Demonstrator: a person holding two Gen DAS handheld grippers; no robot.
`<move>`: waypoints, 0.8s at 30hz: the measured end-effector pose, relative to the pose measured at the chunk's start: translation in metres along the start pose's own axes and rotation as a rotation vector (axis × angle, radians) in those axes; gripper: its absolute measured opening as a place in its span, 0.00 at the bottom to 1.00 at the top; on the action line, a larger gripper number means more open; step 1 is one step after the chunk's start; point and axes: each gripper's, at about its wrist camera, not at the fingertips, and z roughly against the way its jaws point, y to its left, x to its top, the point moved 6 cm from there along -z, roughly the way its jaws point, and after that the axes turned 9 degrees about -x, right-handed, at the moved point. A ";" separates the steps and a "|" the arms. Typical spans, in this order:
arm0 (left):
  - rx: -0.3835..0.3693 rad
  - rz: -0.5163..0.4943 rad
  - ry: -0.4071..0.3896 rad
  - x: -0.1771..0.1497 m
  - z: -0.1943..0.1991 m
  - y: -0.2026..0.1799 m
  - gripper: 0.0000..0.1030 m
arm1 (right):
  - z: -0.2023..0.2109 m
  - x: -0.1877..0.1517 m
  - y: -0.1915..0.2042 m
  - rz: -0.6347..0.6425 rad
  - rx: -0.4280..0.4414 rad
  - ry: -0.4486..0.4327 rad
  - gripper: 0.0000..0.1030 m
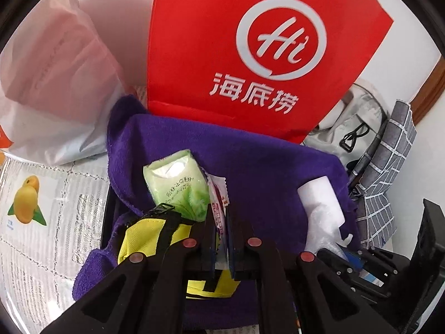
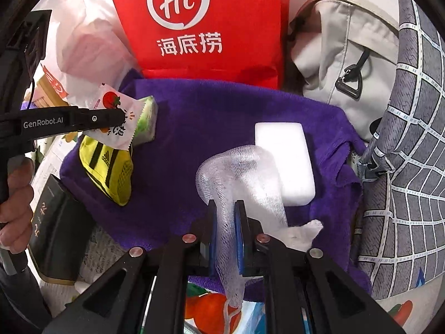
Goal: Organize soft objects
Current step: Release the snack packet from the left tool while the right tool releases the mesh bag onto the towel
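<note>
White net foam sleeve (image 2: 233,194) pinched in right gripper (image 2: 225,208), over purple towel (image 2: 222,111)

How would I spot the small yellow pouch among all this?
Find the red bag; a purple towel spreads before it. The yellow pouch lies at the towel's left edge, the only thing with black stripes, beside a green tissue pack.

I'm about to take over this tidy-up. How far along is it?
Done: tissue pack, yellow pouch and white sponge lie on the purple towel. In hand: left gripper pinches a sauce sachet, right gripper a foam net sleeve. Left: setting both down.
</note>
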 end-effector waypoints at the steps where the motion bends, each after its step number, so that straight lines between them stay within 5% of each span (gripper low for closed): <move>1: 0.000 0.002 0.003 0.000 -0.001 0.000 0.08 | -0.001 0.000 0.000 -0.002 0.003 0.003 0.14; 5: 0.011 -0.003 -0.003 0.000 -0.001 0.000 0.08 | -0.001 0.003 0.000 -0.011 0.020 -0.007 0.36; 11: 0.013 -0.005 -0.003 0.001 -0.002 -0.001 0.09 | 0.009 0.005 -0.004 -0.006 0.003 -0.042 0.46; 13: 0.015 -0.001 -0.005 0.001 -0.001 0.000 0.10 | 0.013 0.007 -0.005 0.002 -0.020 -0.064 0.57; 15: 0.016 0.006 -0.008 0.002 0.001 0.002 0.28 | 0.016 0.009 -0.006 0.002 -0.033 -0.080 0.63; 24: 0.030 -0.016 -0.034 0.006 0.014 -0.001 0.32 | 0.012 0.006 -0.011 0.026 -0.093 -0.055 0.63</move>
